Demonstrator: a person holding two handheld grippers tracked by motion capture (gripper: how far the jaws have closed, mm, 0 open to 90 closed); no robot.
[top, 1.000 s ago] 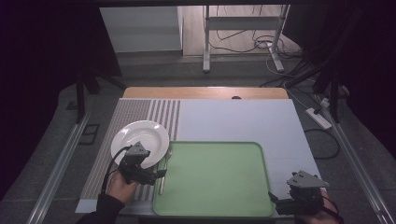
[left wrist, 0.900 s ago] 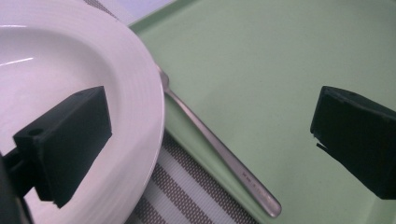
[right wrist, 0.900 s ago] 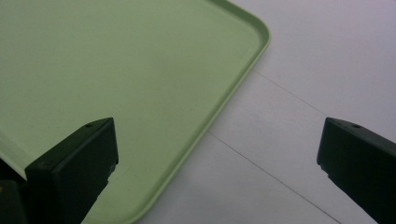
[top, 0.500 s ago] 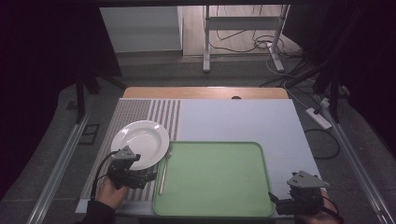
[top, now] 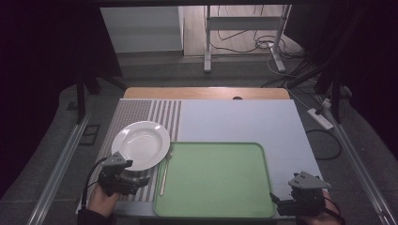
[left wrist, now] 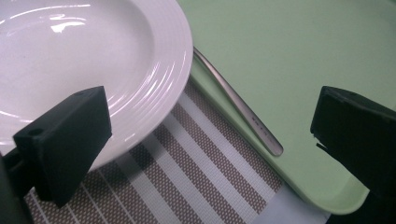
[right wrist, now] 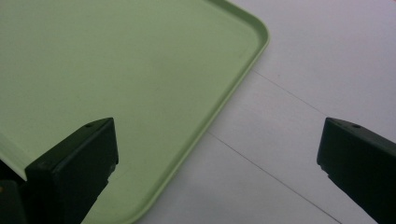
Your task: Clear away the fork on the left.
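High view is showing the left gripper [top: 123, 180] hovering over the striped placemat [top: 141, 117], just beside the near rim of the white plate [top: 141, 143]. A spoon [top: 164, 174] is lying along the left edge of the green tray [top: 220, 180], between plate and tray, its handle pointing toward the person. In the left gripper view the jaws are standing wide apart with nothing between them, framing the plate's rim [left wrist: 154, 70] and the spoon's handle [left wrist: 243, 109], which is resting against the tray's raised lip [left wrist: 327, 200].

The right gripper [top: 300, 199] is waiting at the tray's near right corner, its jaws also spread wide and empty over the tray edge [right wrist: 224, 107] and the bare white table [right wrist: 303, 93].

The step in hand looks like lining up on the spoon. Next, the left gripper is probably needing to swing toward the handle, drop low, and close across its thin shaft without nudging the plate.
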